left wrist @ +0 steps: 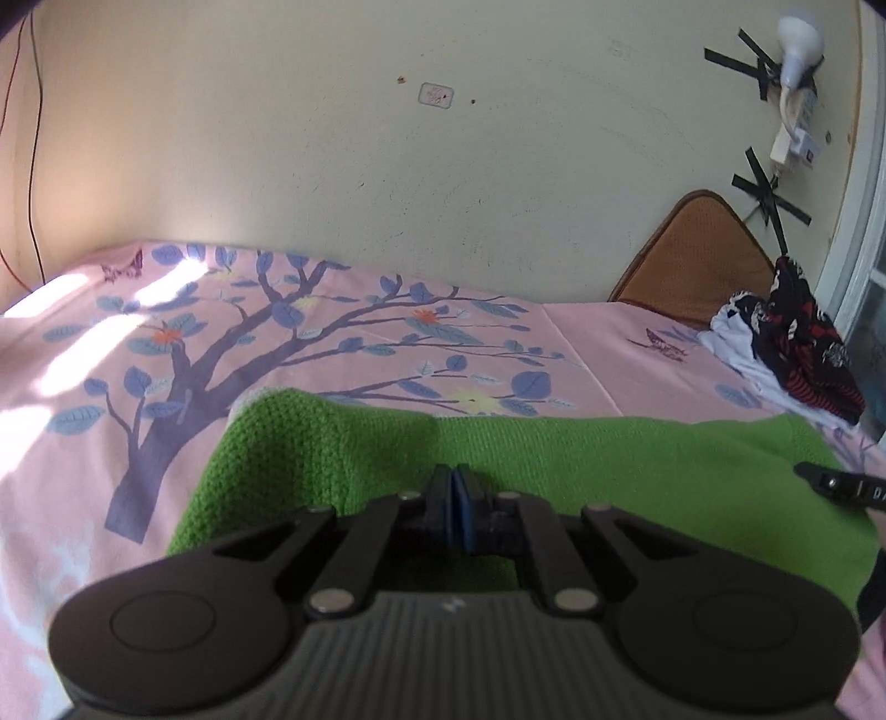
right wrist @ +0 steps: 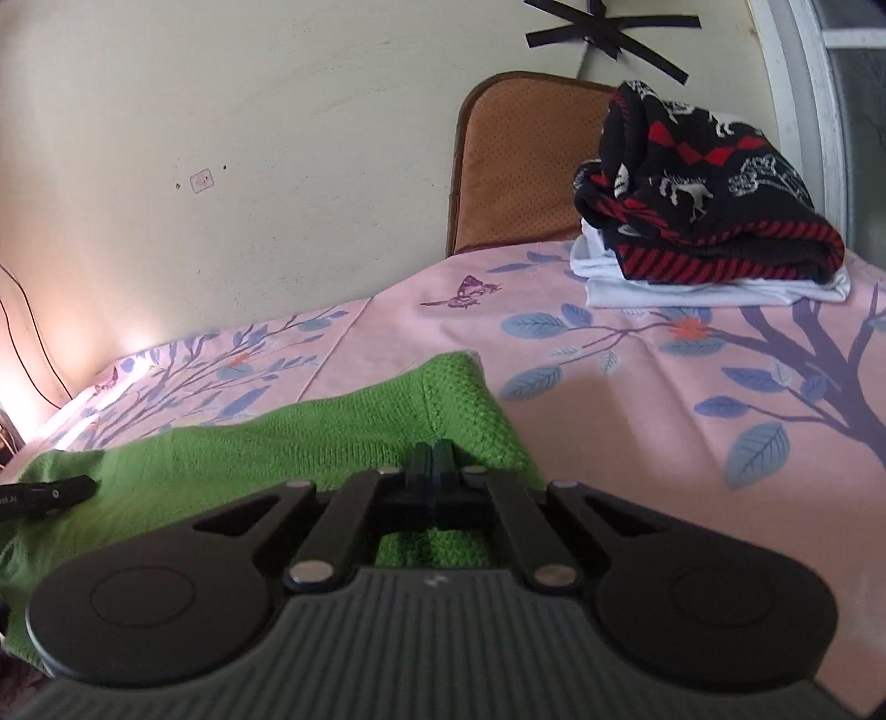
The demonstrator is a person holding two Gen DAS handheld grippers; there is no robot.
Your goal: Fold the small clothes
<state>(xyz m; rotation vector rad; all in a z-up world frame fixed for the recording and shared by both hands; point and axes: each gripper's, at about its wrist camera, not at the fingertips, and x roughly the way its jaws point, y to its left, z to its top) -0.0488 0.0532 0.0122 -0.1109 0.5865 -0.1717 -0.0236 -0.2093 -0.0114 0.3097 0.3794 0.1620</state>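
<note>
A green knitted garment (left wrist: pixel 554 459) lies spread on the pink tree-print bed sheet (left wrist: pixel 343 354), just ahead of both grippers. My left gripper (left wrist: pixel 455 477) is shut, its blue pads pinched together on the garment's near edge. The knit bulges up at its left corner (left wrist: pixel 266 426). My right gripper (right wrist: pixel 434 451) is shut on the same garment (right wrist: pixel 249 465) near its right corner, where the cloth rises in a fold (right wrist: pixel 459 382). A black finger of the right gripper (left wrist: pixel 830 487) shows at the left view's right edge. The left gripper's finger (right wrist: pixel 50 493) shows at the right view's left edge.
A folded black-and-red patterned sweater (right wrist: pixel 709 199) sits on a folded white garment (right wrist: pixel 692 291) at the bed's far right. A brown cushion (right wrist: pixel 520 166) leans on the cream wall behind it. A taped bulb (left wrist: pixel 797 44) hangs on the wall, with a window frame (right wrist: pixel 797 111) at right.
</note>
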